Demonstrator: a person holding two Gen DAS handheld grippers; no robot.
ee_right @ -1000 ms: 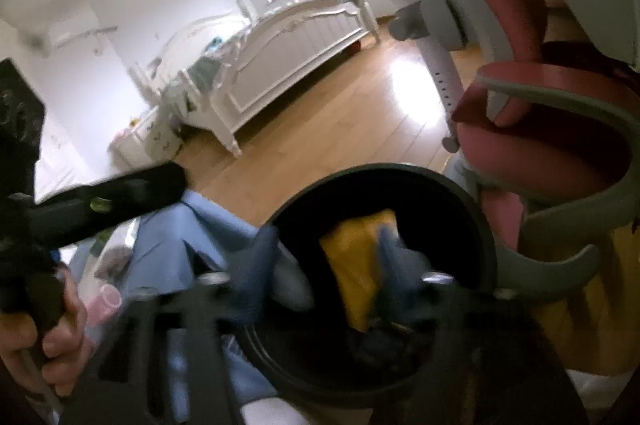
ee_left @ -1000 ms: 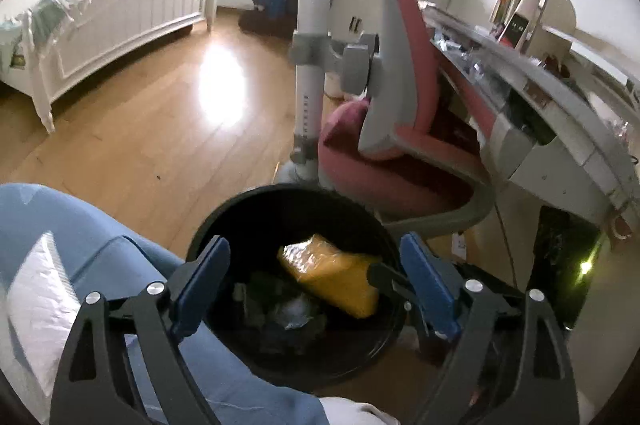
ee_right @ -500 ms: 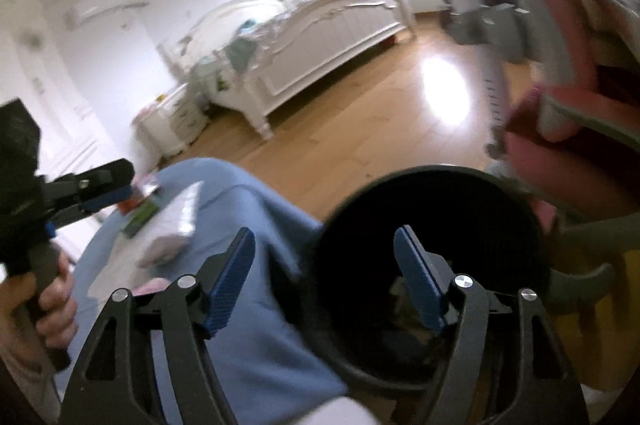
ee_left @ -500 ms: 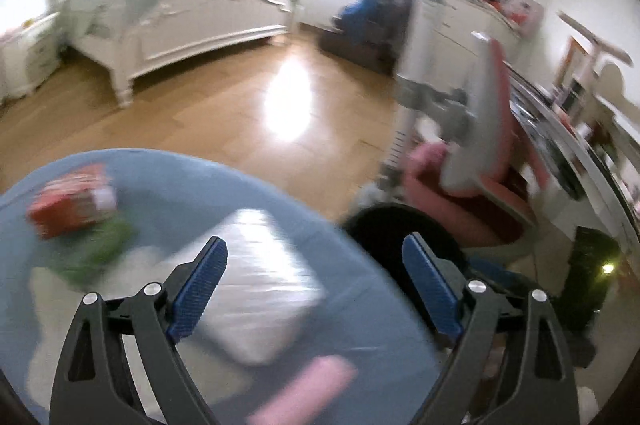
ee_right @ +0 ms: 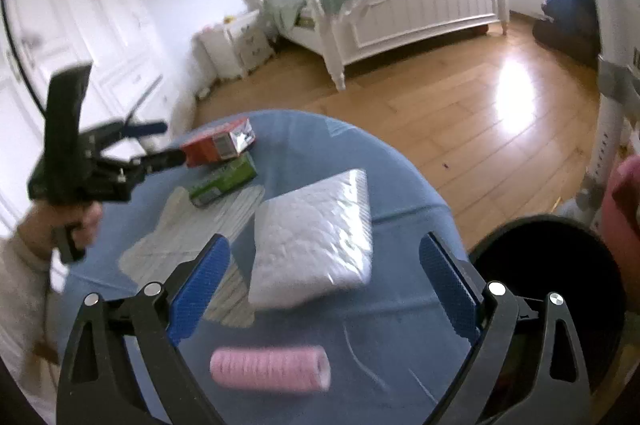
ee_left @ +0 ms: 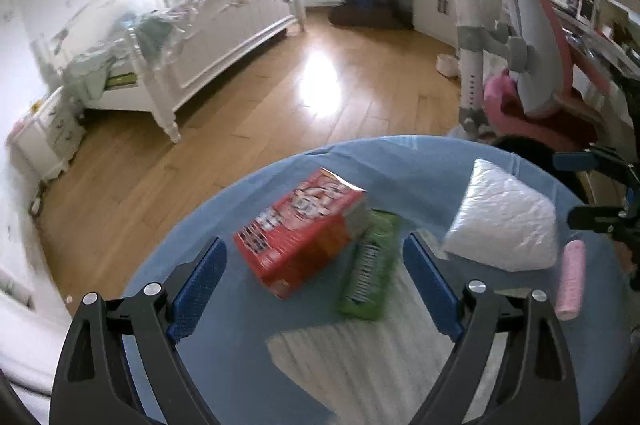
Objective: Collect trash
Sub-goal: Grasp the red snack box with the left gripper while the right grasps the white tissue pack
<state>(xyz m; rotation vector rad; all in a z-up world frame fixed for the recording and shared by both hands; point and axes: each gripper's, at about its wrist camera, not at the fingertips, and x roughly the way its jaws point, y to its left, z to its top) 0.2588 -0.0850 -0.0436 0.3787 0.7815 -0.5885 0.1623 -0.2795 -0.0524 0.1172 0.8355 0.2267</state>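
Bin (ee_right: 548, 289) shows plainly only beside right gripper (ee_right: 324, 285) — jaws opening, empty.

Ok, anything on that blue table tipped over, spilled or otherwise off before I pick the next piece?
Nothing spilled. The red carton sits tilted, propped on the green box, with its silvery end flap open. The white packet and pink roll lie flat, apart.

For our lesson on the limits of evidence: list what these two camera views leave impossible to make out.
- Black bin, right wrist view: its contents are lost in shadow and cut by the gripper frame.
- Green packet, left wrist view: print blurred; the red box hides its near end.
- Pink roll, right wrist view: blurred, material unclear.
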